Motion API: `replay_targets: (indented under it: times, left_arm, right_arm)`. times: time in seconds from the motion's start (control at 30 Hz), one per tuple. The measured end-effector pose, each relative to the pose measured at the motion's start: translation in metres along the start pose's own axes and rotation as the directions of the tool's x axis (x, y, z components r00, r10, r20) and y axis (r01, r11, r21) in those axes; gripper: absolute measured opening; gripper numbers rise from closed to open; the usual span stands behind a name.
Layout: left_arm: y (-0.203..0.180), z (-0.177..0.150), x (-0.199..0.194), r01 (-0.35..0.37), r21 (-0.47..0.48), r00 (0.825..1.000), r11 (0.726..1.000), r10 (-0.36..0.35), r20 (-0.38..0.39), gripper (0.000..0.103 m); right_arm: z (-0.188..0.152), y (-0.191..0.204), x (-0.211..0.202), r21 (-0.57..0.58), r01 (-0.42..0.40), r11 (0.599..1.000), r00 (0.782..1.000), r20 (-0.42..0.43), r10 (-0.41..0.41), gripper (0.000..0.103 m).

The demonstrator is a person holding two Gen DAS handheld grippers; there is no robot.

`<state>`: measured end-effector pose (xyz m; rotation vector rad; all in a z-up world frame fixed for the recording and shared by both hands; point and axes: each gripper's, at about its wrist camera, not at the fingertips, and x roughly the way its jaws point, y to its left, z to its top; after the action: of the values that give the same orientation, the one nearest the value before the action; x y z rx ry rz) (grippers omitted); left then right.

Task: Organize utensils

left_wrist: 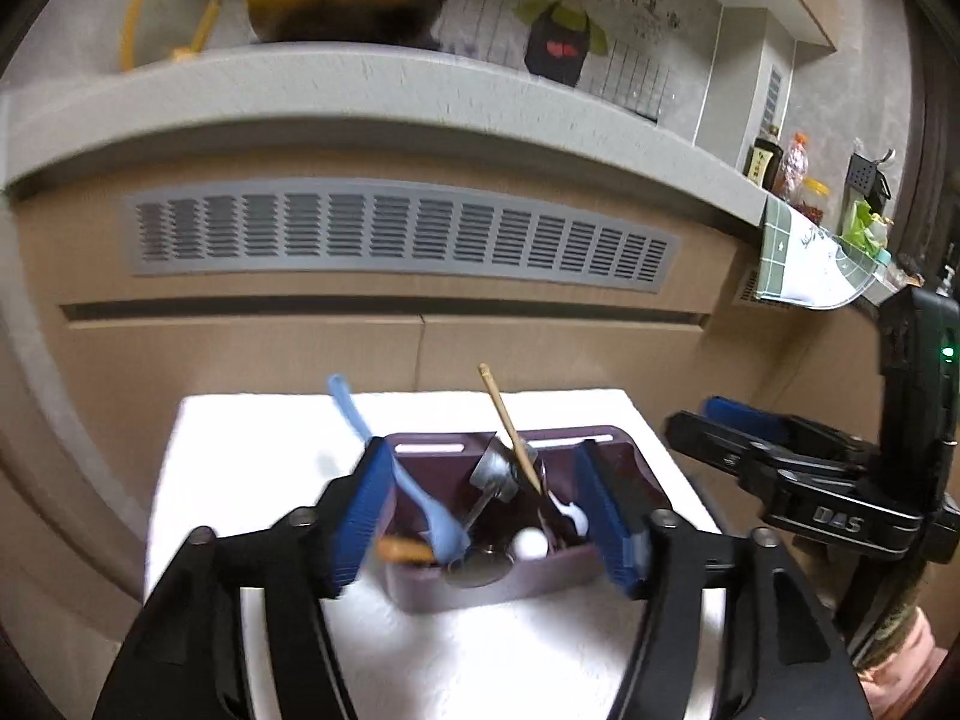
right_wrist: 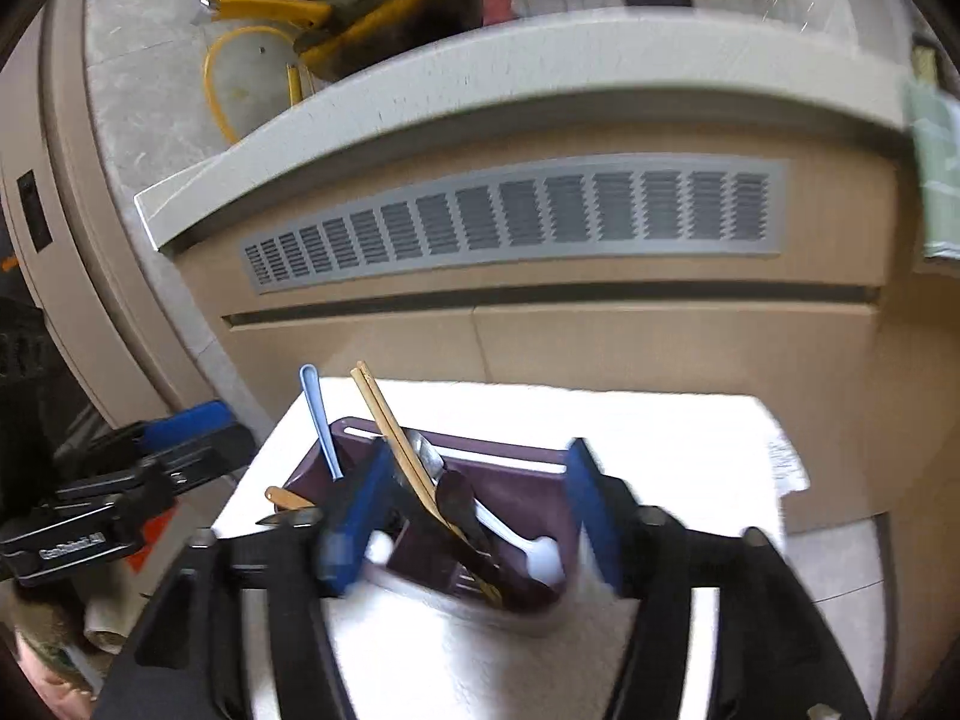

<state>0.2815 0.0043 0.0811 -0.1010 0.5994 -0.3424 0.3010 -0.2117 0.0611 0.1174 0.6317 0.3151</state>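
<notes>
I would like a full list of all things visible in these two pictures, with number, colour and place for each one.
Dark purple plastic utensil caddy: one, on the white cloth.
White cloth: one, covering the small table.
Light blue plastic spoon: one, leaning in the caddy's left side.
Wooden chopsticks: one pair, tan, leaning in the caddy's middle.
White plastic spoon: one, lying in the caddy's right side.
Metal utensils: silver, caddy's middle; count unclear.
Grey ventilation grille: one, on the brown cabinet front.
Condiment bottles: several, on the counter at right.
Left hand-held gripper: black with blue pads, open.
Right hand-held gripper: same colours, open.
</notes>
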Motion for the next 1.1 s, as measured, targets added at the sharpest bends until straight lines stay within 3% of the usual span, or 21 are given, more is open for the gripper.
replay_targets:
  times: [0.17, 0.23, 0.43, 0.63, 1.1]
  left_arm:
    - [-0.015, -0.049, -0.049, -0.106, -0.012, 0.990, 0.994, 0.107, 0.090, 0.087]
    - [-0.021, -0.072, -0.067, -0.155, -0.016, 0.980, 0.988, 0.156, 0.127, 0.099]
    - [-0.043, -0.135, -0.103, -0.263, -0.012, 0.945, 0.965, 0.260, 0.197, 0.103]
    - [-0.049, -0.160, -0.106, -0.256, -0.041, 0.957, 0.966, 0.259, 0.133, 0.103]
    - [-0.061, -0.170, -0.103, -0.280, 0.004, 0.957, 0.960, 0.278, 0.085, 0.103]
  right_arm:
    - [-0.041, 0.018, -0.052, -0.028, 0.084, 0.996, 0.993, 0.087, -0.081, 0.098]
    - [-0.059, 0.025, -0.070, -0.031, 0.129, 0.991, 0.985, 0.121, -0.125, 0.103]
    - [-0.119, 0.046, -0.111, -0.065, 0.295, 0.953, 0.944, 0.173, -0.281, 0.103]
    - [-0.152, 0.051, -0.125, -0.063, 0.346, 0.936, 0.929, 0.164, -0.333, 0.103]
    - [-0.166, 0.040, -0.121, -0.044, 0.339, 0.940, 0.937, 0.110, -0.332, 0.103]
